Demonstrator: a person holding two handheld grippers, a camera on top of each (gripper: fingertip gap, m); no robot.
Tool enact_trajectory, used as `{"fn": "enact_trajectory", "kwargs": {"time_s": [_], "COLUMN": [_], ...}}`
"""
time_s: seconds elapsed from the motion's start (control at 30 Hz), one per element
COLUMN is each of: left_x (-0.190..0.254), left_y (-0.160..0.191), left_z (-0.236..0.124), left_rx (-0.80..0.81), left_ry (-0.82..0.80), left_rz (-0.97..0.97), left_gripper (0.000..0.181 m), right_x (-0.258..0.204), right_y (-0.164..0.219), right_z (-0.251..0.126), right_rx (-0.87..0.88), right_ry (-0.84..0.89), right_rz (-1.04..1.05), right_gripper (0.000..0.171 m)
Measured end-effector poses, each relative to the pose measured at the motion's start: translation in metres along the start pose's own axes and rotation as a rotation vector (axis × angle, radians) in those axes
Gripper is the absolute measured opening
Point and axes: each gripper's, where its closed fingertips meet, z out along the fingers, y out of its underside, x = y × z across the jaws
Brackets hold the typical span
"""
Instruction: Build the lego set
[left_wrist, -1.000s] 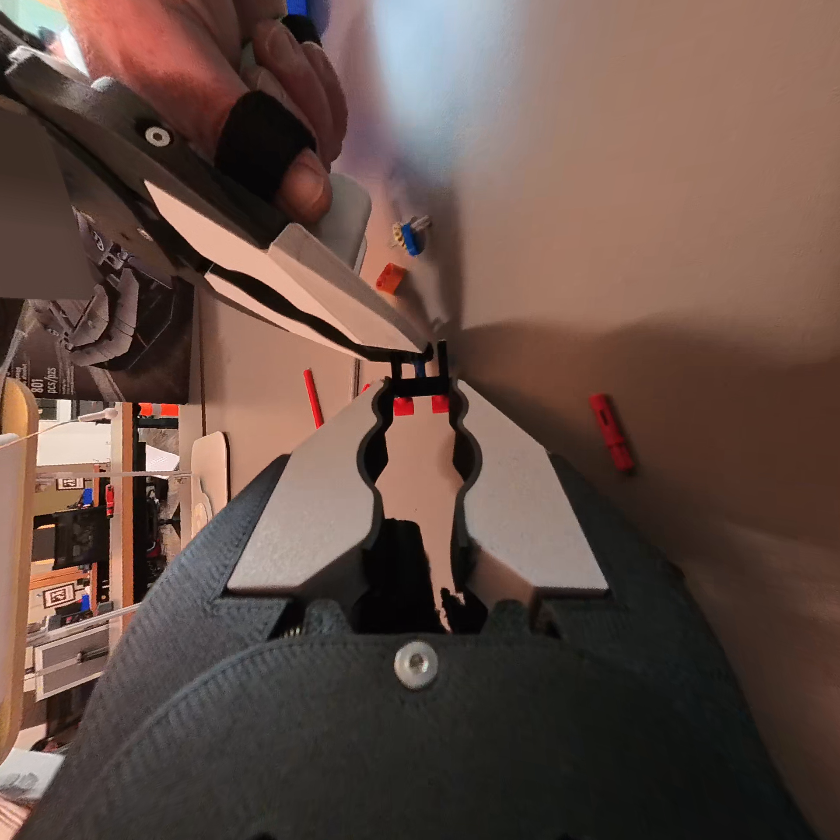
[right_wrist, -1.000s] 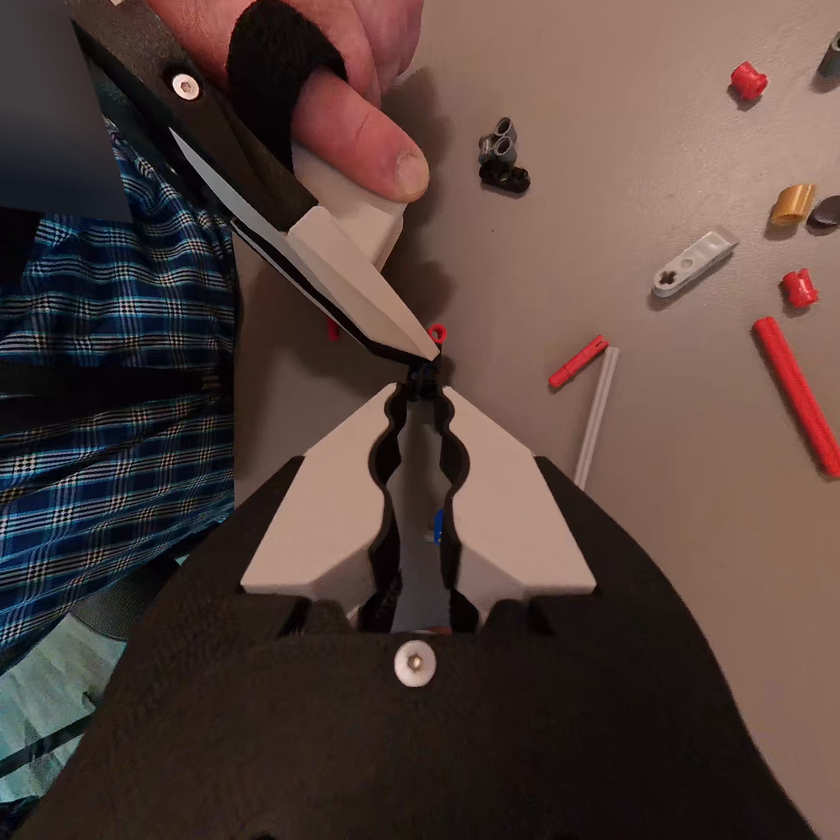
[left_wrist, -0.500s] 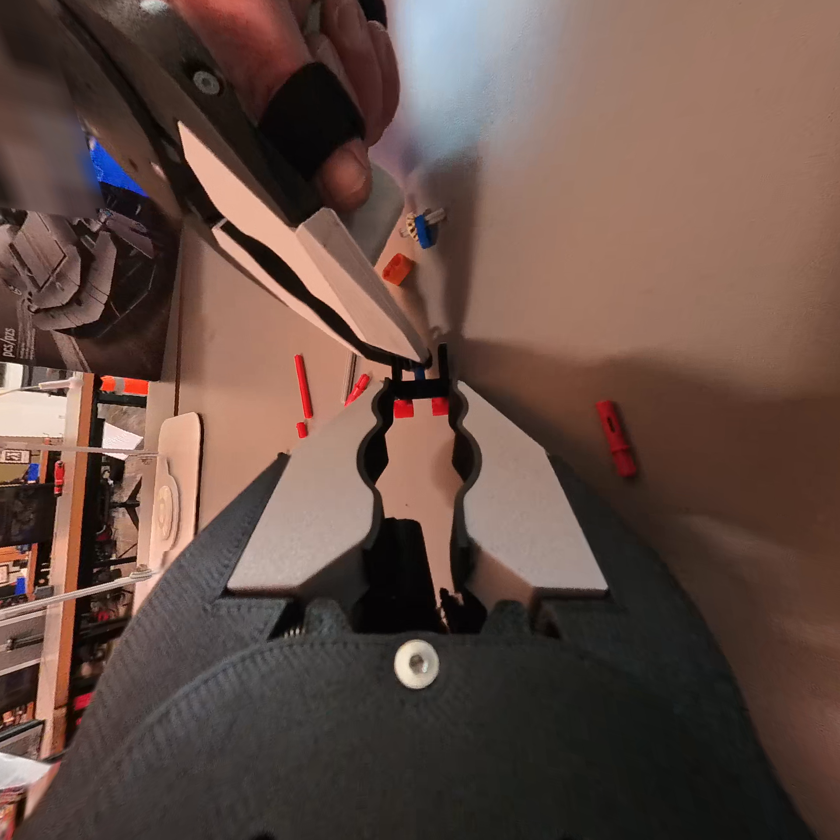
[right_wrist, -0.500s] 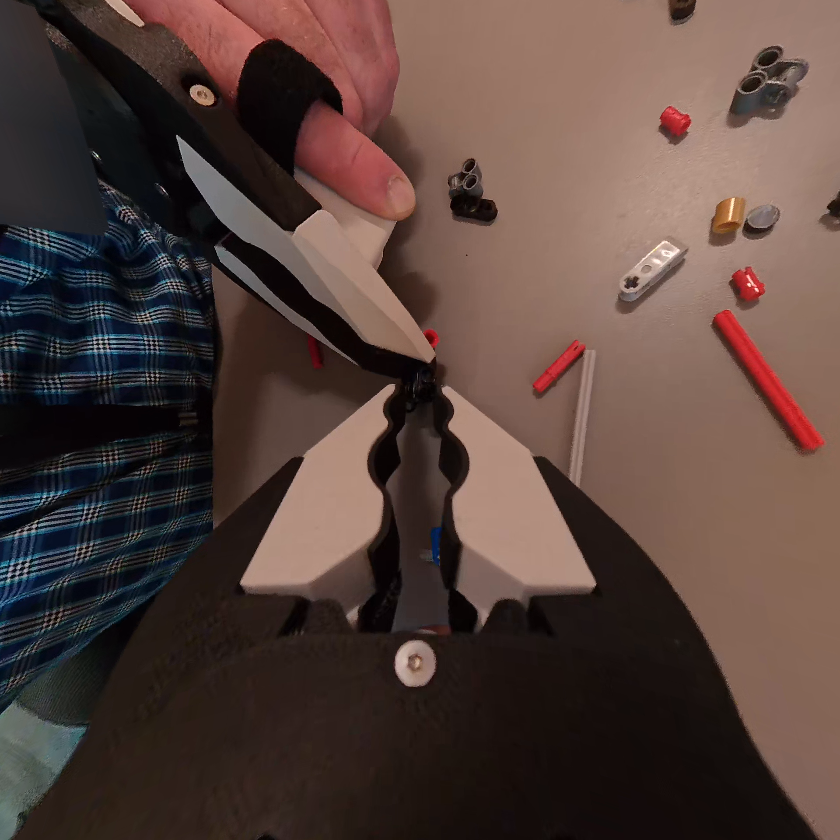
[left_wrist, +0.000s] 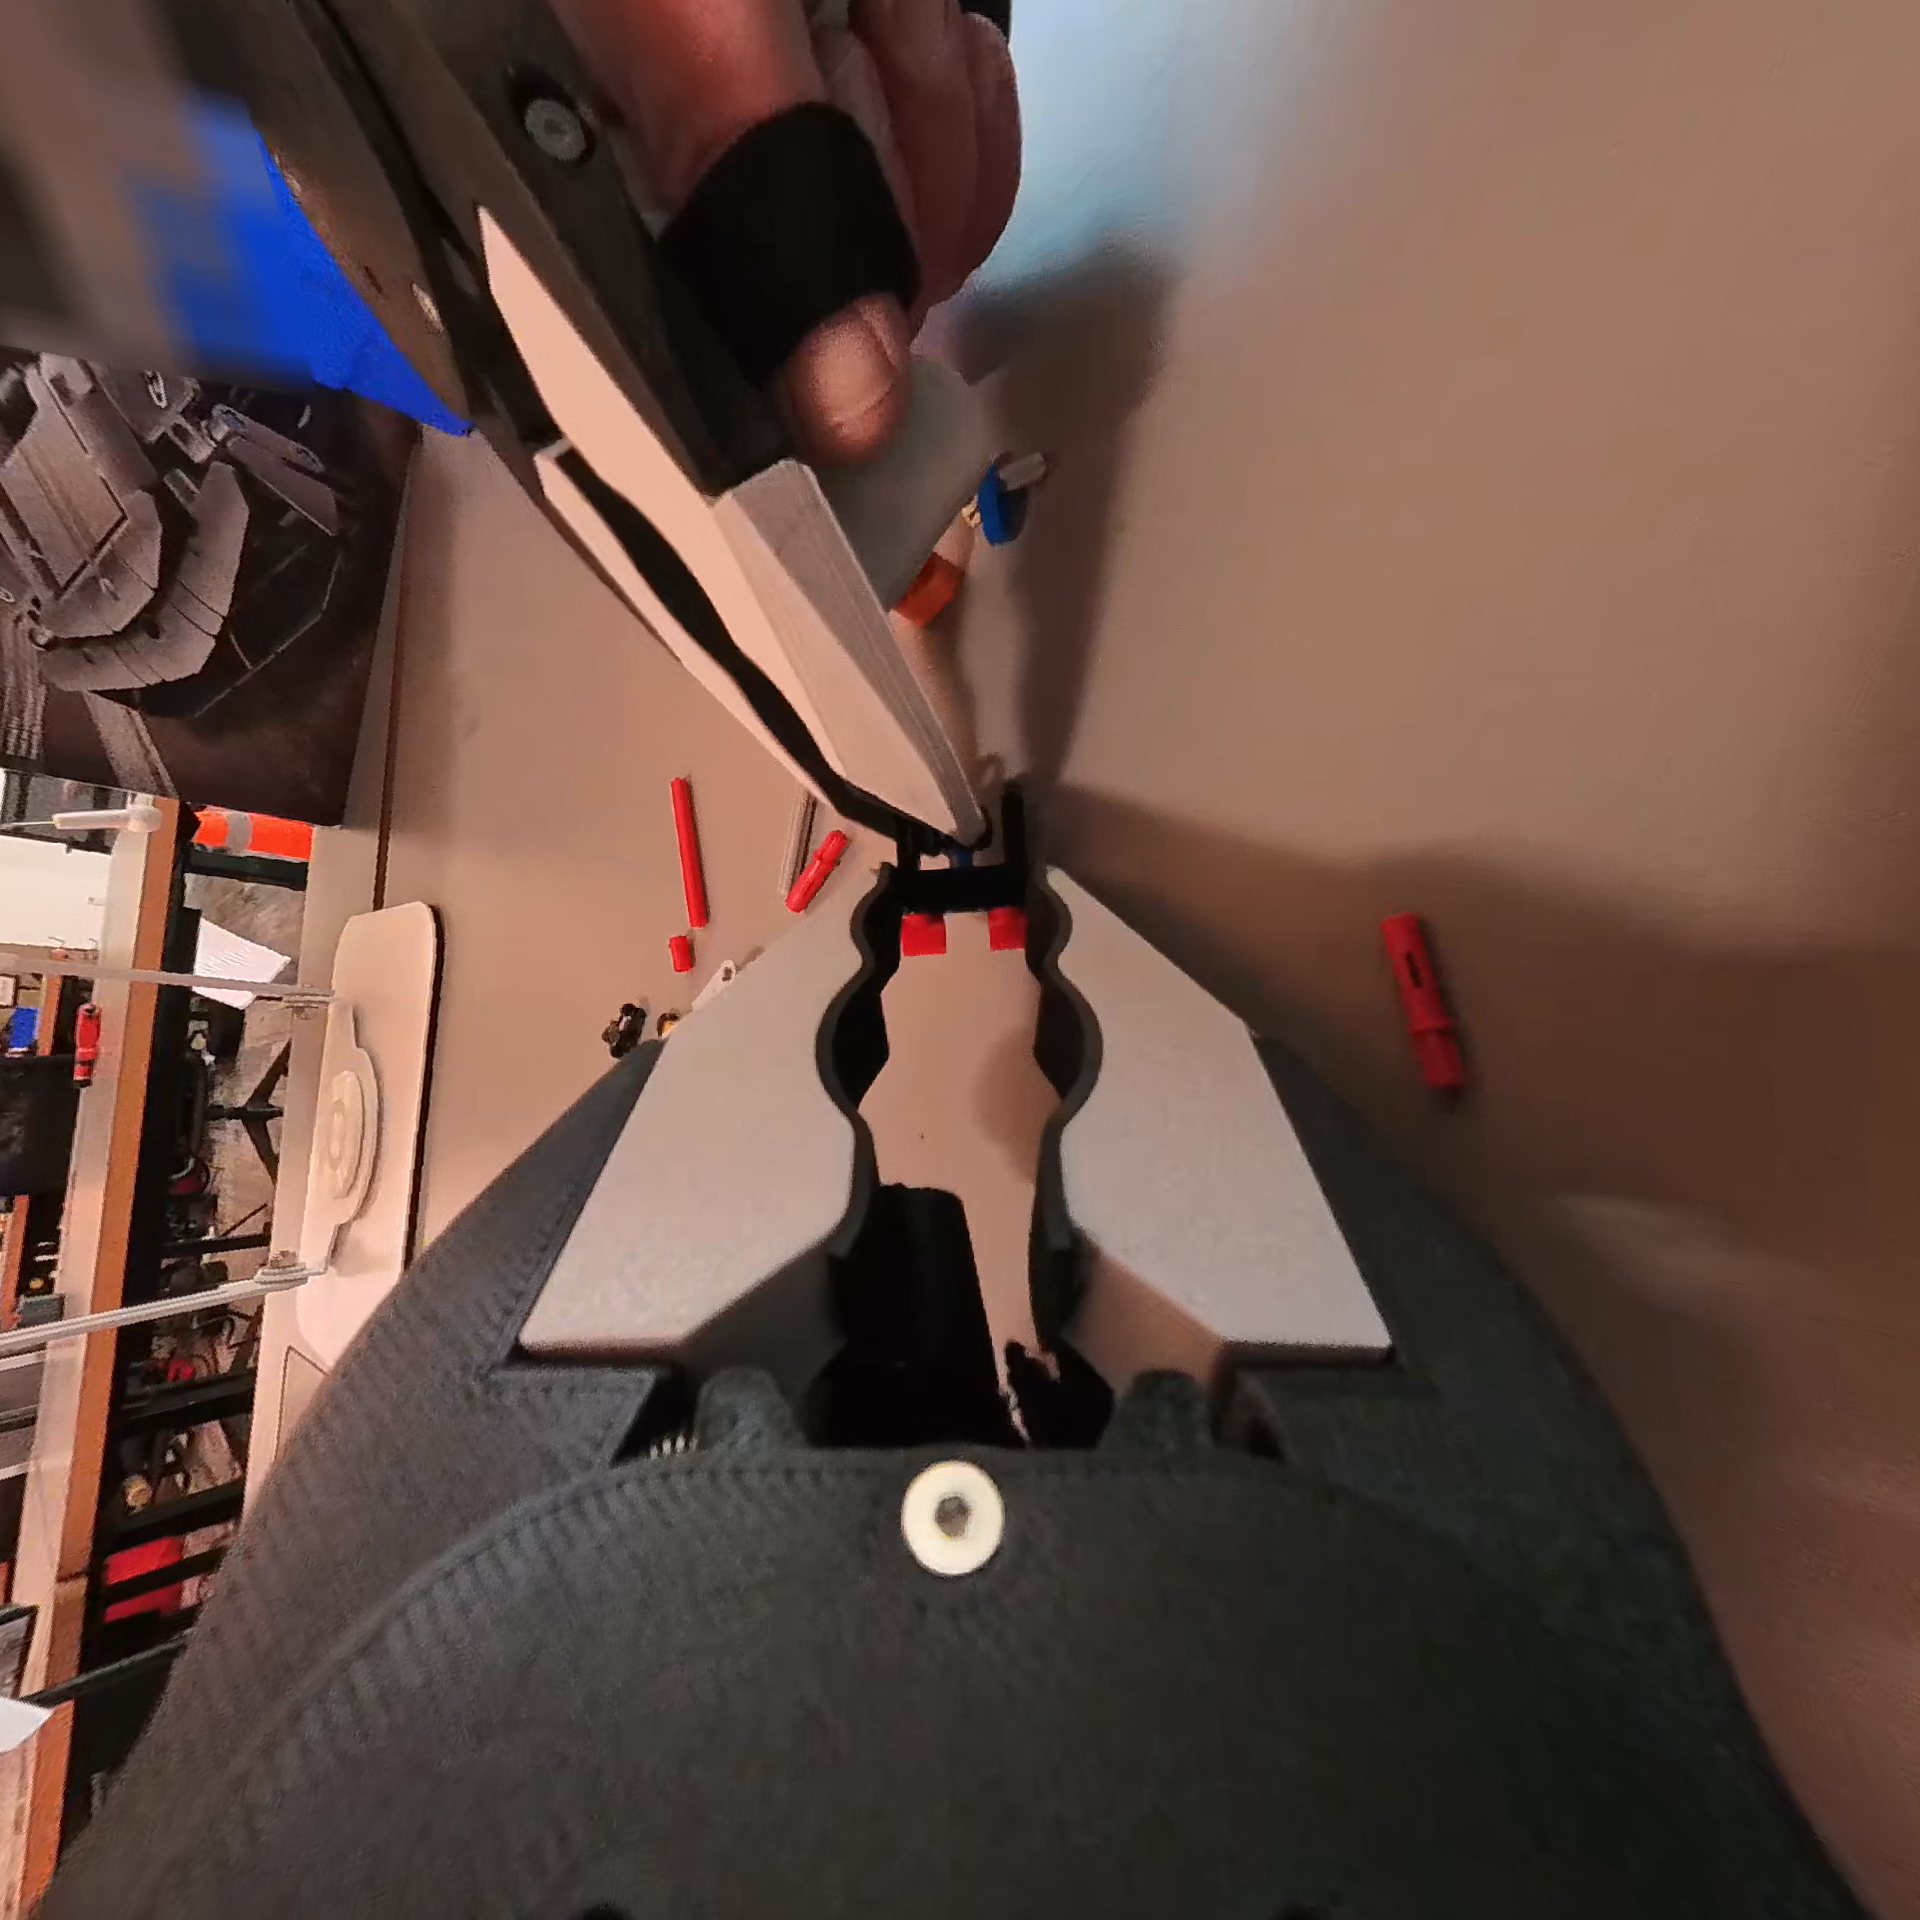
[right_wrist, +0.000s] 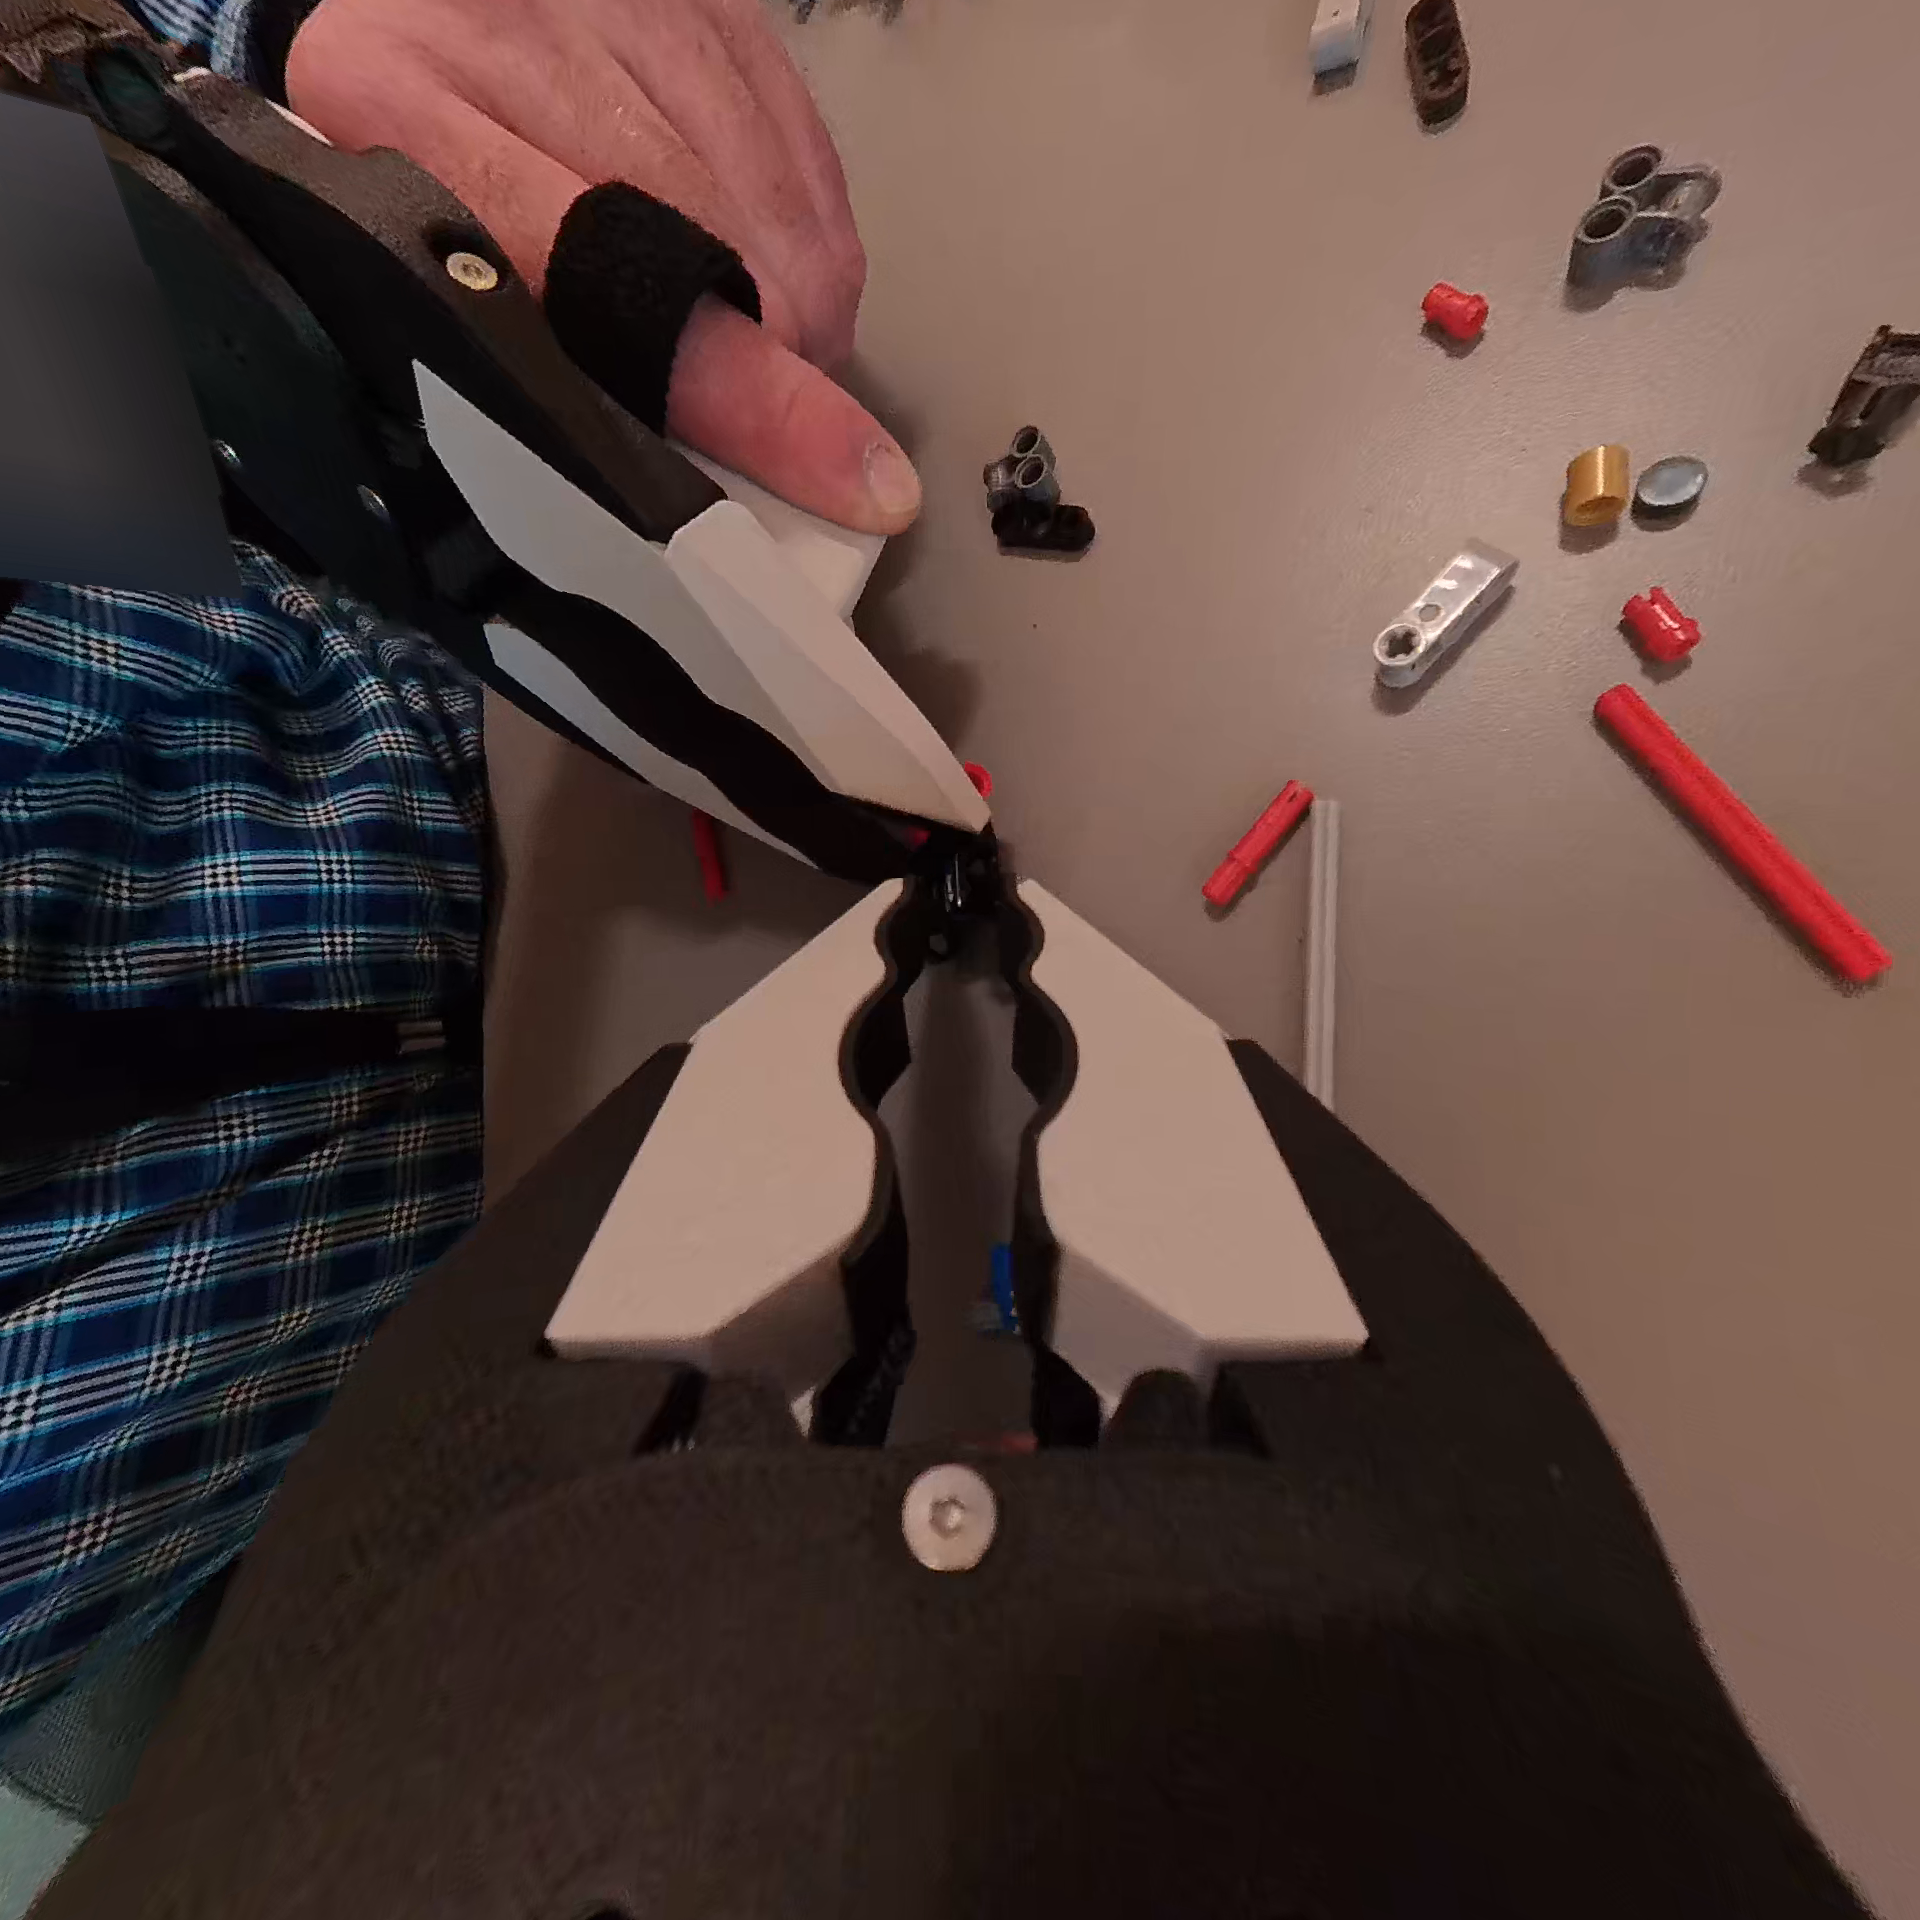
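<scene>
Left wrist view: your left gripper (left_wrist: 961, 894) clamps a small black lego assembly (left_wrist: 961, 883) with two red pins at its fingertips; your right gripper (right_wrist: 961, 883) pinches the same piece, above the tan table (right_wrist: 1455, 1091).

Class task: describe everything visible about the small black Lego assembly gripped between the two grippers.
The black Lego assembly is a small frame of glossy plastic: a crossbar with two prongs pointing away, two red pins below it and a speck of blue at the middle. The left gripper clamps the crossbar ends. The right gripper meets it from the other side, pinching a dark part there. It is held above the tan table.
</scene>
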Motion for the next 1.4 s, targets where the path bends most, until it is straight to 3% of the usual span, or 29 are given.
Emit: {"fn": "enact_trajectory", "kwargs": {"time_s": [0.13,0.43,0.83,1.13,1.4], "left_x": [0.0,0.0,0.001,-0.026,-0.027], "left_y": [-0.001,-0.003,-0.004,-0.023,-0.03], "left_z": [0.001,0.003,0.002,-0.012,-0.013], "left_rx": [0.0,0.014,0.018,0.119,0.137], "left_ry": [-0.003,-0.002,-0.018,-0.15,-0.182], "left_rz": [-0.01,-0.018,-0.019,-0.127,-0.122], "left_gripper": [0.023,0.023,0.023,0.023,0.023], "right_x": [0.004,0.006,0.002,-0.013,-0.018], "right_y": [0.0,0.008,0.008,-0.017,-0.017], "right_z": [-0.009,-0.009,-0.009,-0.038,-0.042], "right_rx": [0.031,0.074,0.098,0.324,0.361], "right_ry": [0.046,0.064,0.049,0.013,0.071], "right_rz": [-0.007,0.002,0.038,0.085,0.083], "right_gripper": [0.028,0.0,0.0,0.005,0.008]}}
